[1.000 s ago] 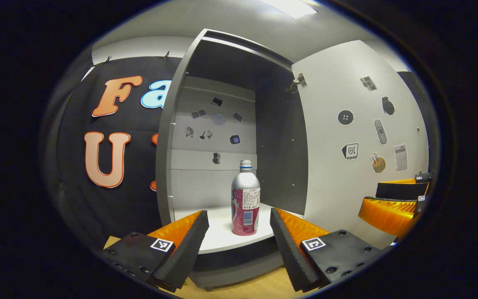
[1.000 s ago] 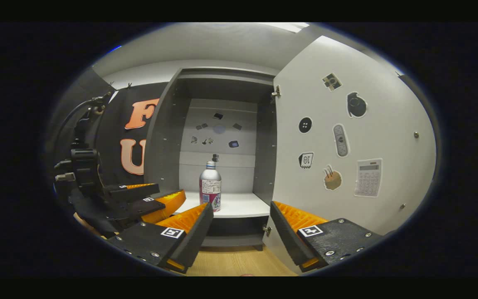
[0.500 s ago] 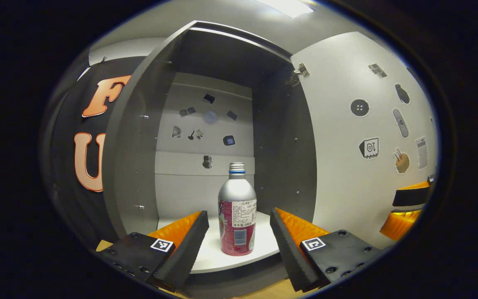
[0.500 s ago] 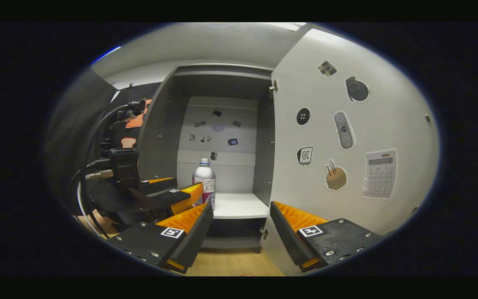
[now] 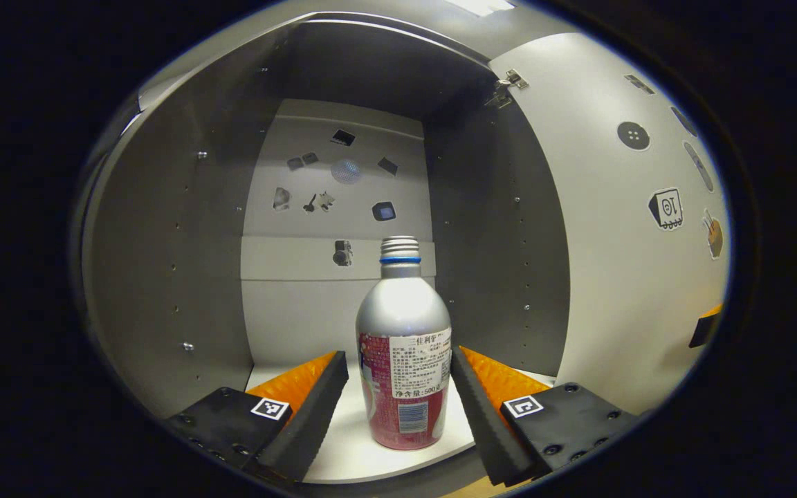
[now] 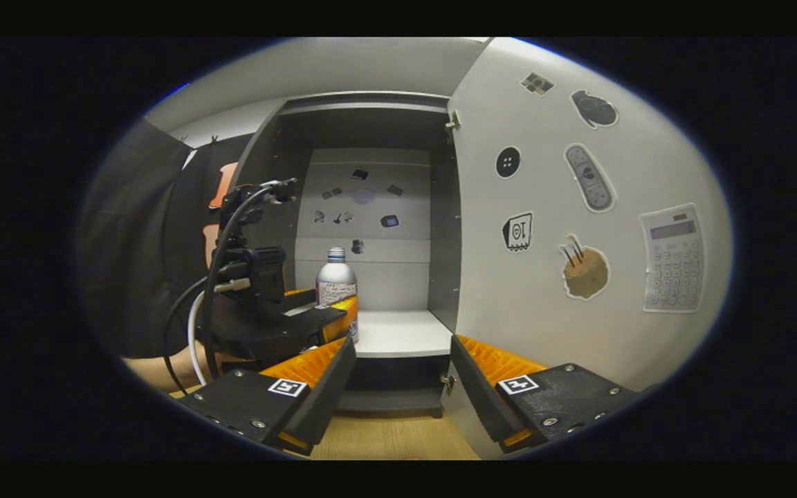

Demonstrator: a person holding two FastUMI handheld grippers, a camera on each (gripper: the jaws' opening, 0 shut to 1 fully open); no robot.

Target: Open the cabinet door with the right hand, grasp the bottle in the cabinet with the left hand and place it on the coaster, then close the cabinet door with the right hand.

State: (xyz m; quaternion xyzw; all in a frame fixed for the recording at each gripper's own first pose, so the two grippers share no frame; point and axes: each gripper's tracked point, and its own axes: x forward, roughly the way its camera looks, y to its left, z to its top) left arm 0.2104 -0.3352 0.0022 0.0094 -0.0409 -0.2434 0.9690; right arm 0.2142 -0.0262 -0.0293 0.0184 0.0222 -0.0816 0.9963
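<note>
A silver bottle (image 5: 402,360) with a red label stands upright on the white floor of the open grey cabinet (image 5: 163,263). My left gripper (image 5: 398,408) is open and reaches into the cabinet, with the bottle's lower half between its fingers; no pad presses on it. From the right gripper view, the left gripper (image 6: 315,321) sits at the cabinet's front left, partly covering the bottle (image 6: 336,277). My right gripper (image 6: 398,387) is open and holds nothing, in front of the cabinet's base. The white cabinet door (image 6: 578,242) stands swung open to the right.
Stickers dot the door's inner face and the cabinet's back wall (image 5: 336,207). A light wooden tabletop (image 6: 385,436) lies below the cabinet. Cables and a person's hand (image 6: 163,366) trail behind the left gripper. Part of the right gripper (image 5: 706,325) shows beside the door.
My left gripper has moved forward into the cabinet, so the bottle now stands between its fingers. The right gripper has drifted slightly nearer the open door and stayed open.
</note>
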